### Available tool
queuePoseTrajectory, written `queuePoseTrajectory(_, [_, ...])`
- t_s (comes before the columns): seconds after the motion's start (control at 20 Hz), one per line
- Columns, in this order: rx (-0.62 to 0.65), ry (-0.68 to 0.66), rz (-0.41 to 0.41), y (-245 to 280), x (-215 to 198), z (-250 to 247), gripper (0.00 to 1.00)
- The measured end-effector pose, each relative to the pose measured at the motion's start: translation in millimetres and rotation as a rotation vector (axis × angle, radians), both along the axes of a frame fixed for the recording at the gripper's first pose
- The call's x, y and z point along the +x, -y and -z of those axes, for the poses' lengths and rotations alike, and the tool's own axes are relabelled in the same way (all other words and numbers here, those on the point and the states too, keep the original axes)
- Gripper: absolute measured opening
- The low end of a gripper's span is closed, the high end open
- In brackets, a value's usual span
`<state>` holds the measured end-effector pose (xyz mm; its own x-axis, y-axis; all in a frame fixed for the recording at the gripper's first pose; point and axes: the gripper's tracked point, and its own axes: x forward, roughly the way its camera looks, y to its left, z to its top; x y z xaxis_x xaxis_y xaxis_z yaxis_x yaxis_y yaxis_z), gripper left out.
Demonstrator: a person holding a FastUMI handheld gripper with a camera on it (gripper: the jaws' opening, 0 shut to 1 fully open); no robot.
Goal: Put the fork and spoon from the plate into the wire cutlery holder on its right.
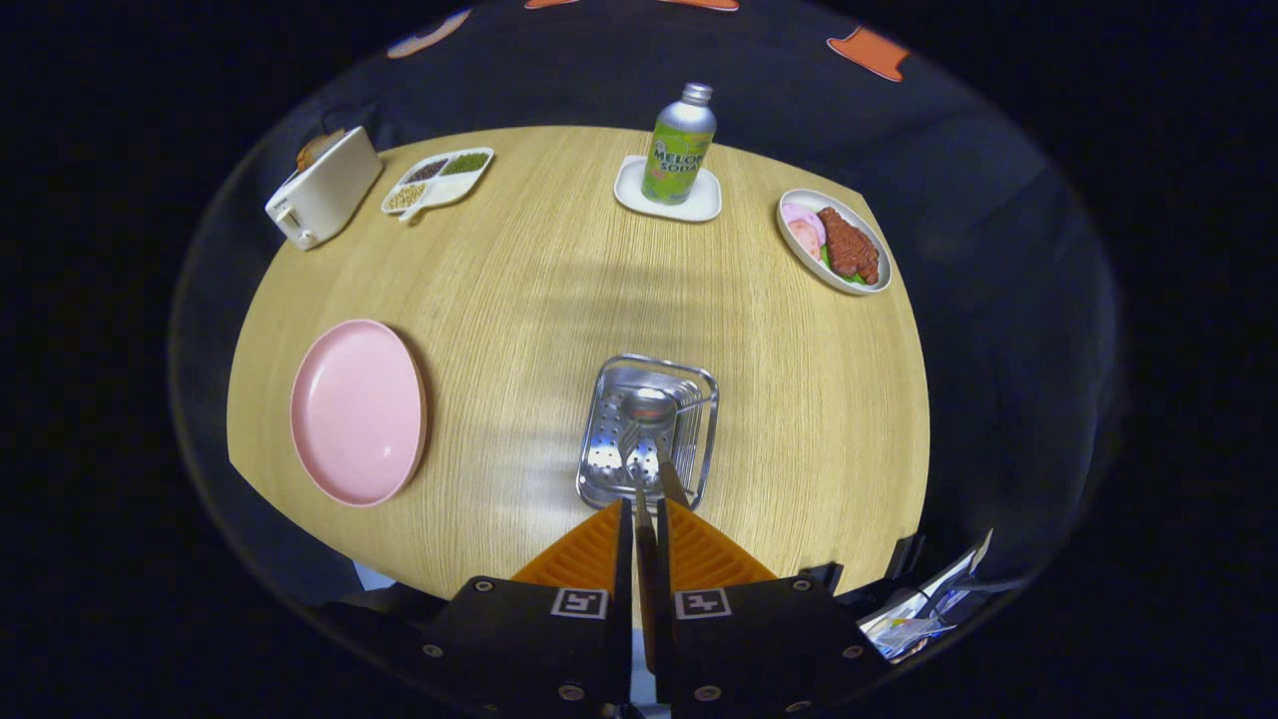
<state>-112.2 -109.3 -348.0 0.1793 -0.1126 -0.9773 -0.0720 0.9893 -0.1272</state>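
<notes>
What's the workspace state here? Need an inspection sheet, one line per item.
Surface: round light wooden table, no spills seen.
Job's things: metal fork and metal spoon held together over the wire cutlery holder; round pink plate to its left, empty.
Clutter: white toaster, white divided dish of grains, green soda bottle on a white coaster, white plate of meat.
Gripper: fingers shut on the fork and spoon handles.
Cables: nothing seen.
Surroundings: dark booth cloth; crumpled packaging beside the gripper.
</notes>
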Motion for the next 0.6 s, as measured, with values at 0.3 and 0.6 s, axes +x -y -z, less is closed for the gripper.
queuePoseTrajectory(0.3, [0.11, 0.318, 0.022, -10.9, 61.2, -50.1, 0.18])
queuePoseTrajectory(0.6, [0.227, 0.557, -0.055, -44.5, 98.5, -139.3, 0.31])
